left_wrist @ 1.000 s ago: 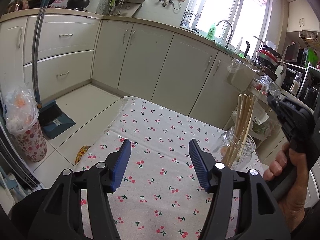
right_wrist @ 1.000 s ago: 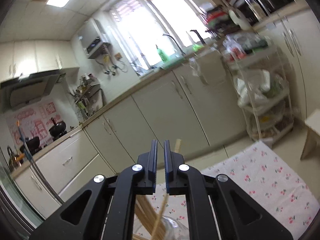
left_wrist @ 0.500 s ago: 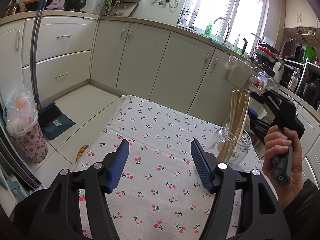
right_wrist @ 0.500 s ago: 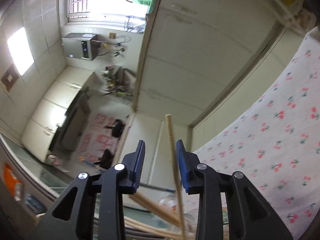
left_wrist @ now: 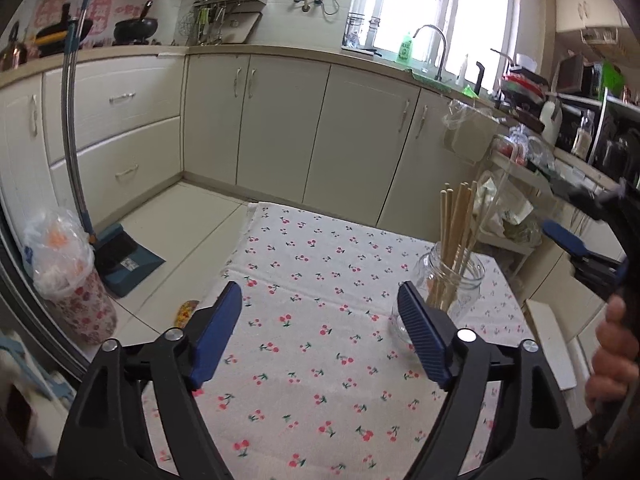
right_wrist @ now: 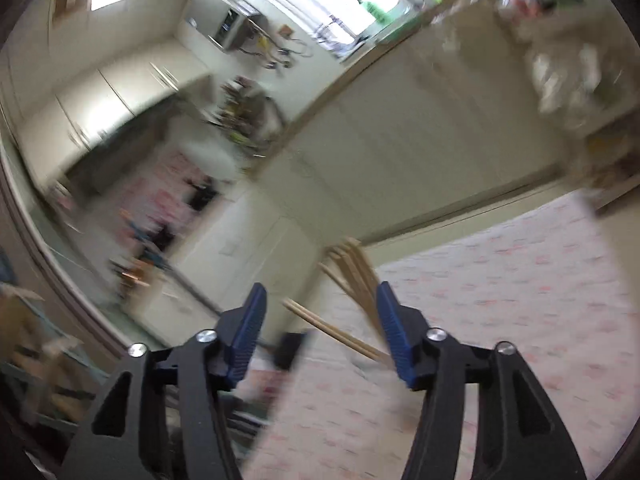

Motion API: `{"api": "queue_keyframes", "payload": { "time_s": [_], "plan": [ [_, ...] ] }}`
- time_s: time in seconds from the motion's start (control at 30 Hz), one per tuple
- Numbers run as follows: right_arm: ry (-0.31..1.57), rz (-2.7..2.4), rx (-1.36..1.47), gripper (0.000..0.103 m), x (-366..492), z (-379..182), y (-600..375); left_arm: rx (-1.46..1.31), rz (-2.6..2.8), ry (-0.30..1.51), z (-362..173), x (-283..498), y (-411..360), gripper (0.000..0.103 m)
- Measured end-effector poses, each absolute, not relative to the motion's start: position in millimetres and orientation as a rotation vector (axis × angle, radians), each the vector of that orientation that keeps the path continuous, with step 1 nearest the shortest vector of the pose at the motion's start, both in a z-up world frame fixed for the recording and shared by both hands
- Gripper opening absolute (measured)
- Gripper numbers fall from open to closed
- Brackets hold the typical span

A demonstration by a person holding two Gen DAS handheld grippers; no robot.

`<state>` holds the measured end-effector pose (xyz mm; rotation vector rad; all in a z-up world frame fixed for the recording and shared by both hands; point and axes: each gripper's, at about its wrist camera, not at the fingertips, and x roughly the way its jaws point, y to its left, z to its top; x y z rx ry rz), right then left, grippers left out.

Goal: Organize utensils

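Observation:
A clear glass jar [left_wrist: 450, 286] stands on the cherry-print tablecloth [left_wrist: 320, 300] and holds several wooden chopsticks [left_wrist: 456, 220] upright. My left gripper [left_wrist: 320, 320] hovers low over the cloth just left of the jar, jaws opening, nothing between them. In the left wrist view the right gripper [left_wrist: 580, 240] is off to the right of the jar, held by a hand [left_wrist: 612, 344]. The right wrist view is blurred: the right gripper [right_wrist: 320, 320] has its jaws opening, and the chopsticks [right_wrist: 352, 280] stand free beyond the gap, not pressed by the pads.
Cream kitchen cabinets [left_wrist: 280, 120] run behind the table. A dustpan and broom [left_wrist: 120, 252] and a bagged bin [left_wrist: 68, 272] sit on the floor at left. A cluttered rack [left_wrist: 520, 200] stands right of the table, with a white stool [left_wrist: 552, 344] close by.
The right gripper opened from shut, let go of the chopstick it held over the jar and swung back to the right. The left gripper widened and rose a little.

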<state>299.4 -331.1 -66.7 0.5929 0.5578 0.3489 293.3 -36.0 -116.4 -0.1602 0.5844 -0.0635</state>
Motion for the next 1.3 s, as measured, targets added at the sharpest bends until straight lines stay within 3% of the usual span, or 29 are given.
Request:
{"api": "queue_keyframes", "payload": {
  "time_s": [0.2, 0.33, 0.57, 0.8, 1.3],
  "plan": [
    [0.684, 0.046, 0.243, 0.074, 201, -57, -277, -0.046, -0.085, 0.627, -84, 256, -43, 0.090],
    [0.718, -0.019, 0.231, 0.080, 146, -45, -259, -0.003, -0.102, 0.631, -58, 215, -45, 0.095],
    [0.681, -0.030, 0.231, 0.096, 69, -4, -236, 0.016, -0.134, 0.662, -22, 145, -40, 0.095],
    [0.754, 0.023, 0.310, 0.096, 34, 31, -218, -0.003, -0.127, 0.706, 8, 95, -25, 0.095],
    [0.604, -0.093, 0.255, 0.096, -46, 44, -194, 0.015, -0.049, 0.637, 34, 7, 1, 0.095]
  ]
}}
